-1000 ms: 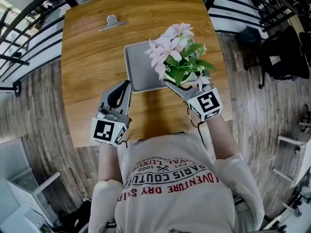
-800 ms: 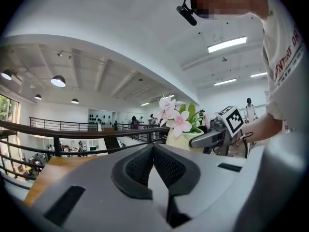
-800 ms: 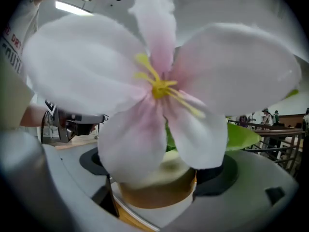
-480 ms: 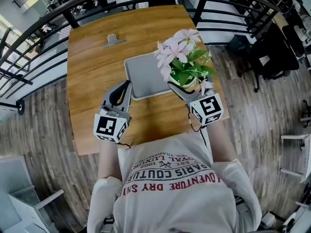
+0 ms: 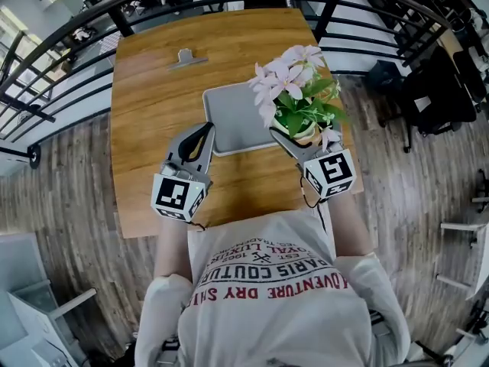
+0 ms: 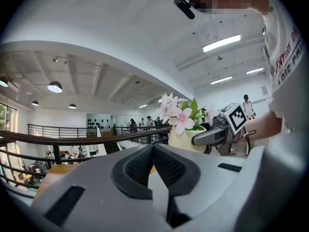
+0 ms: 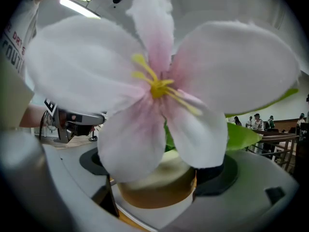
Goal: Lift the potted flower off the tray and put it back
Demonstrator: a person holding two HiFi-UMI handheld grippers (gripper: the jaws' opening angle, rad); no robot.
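Observation:
The potted flower (image 5: pixel 294 98), pink blooms and green leaves in a cream pot, hangs over the right edge of the grey tray (image 5: pixel 229 113). My right gripper (image 5: pixel 296 134) is shut on the pot. In the right gripper view the pot (image 7: pixel 157 185) sits between the dark pads (image 7: pixel 219 173), and one large petal (image 7: pixel 159 81) fills most of the picture. My left gripper (image 5: pixel 204 131) is shut and empty at the tray's near left corner. In the left gripper view its pads (image 6: pixel 140 164) meet, with the flower pot (image 6: pixel 186 138) and my right gripper (image 6: pixel 200 138) beyond.
A metal binder clip (image 5: pixel 186 57) lies on the wooden table (image 5: pixel 153 98) at the far left. Black railings (image 5: pixel 69 29) run behind the table. Plank floor lies on both sides, with a dark chair (image 5: pixel 439 90) at the right.
The flower pot, held in my right gripper, has shifted from over the tray's right part toward its right edge. My left gripper keeps its place by the tray.

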